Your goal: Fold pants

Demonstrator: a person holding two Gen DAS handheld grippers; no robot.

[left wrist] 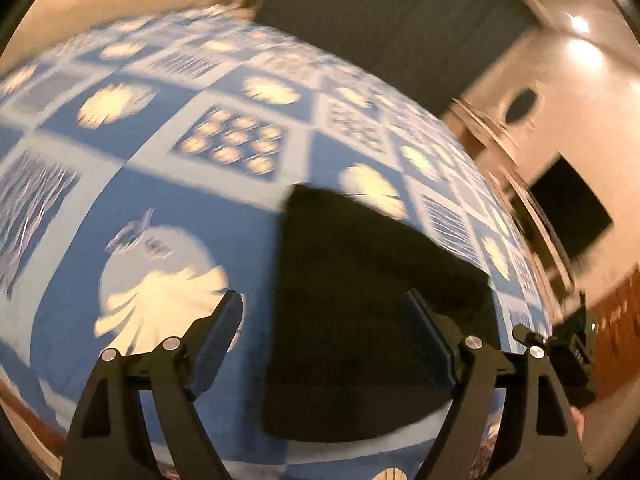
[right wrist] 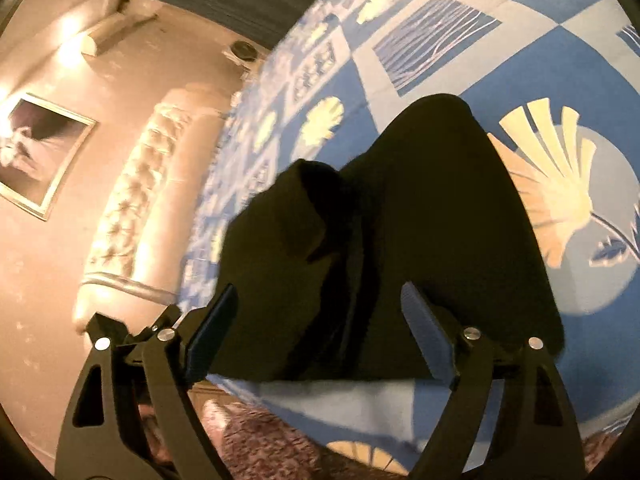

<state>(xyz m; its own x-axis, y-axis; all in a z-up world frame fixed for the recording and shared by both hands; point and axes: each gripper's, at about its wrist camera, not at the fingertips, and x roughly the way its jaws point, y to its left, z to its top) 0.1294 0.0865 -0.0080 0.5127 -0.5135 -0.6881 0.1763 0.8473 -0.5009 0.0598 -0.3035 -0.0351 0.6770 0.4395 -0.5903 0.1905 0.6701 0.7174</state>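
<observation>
Black pants (right wrist: pixel 400 216) lie on the blue patterned bed (left wrist: pixel 168 200) (tufted headboard (right wrist: pixel 132 216) beyond); both claws, left claw (left wrist: pixel 320 340) and right claw (right wrist: pixel 320 332), gape apart, holding nothing.

A bed covered by a blue patterned bedspread (left wrist: pixel 168 200) carries black pants (left wrist: pixel 360 300), lying folded flat just ahead of the left gripper (left wrist: pixel 324 340), partly between its fingers.
</observation>
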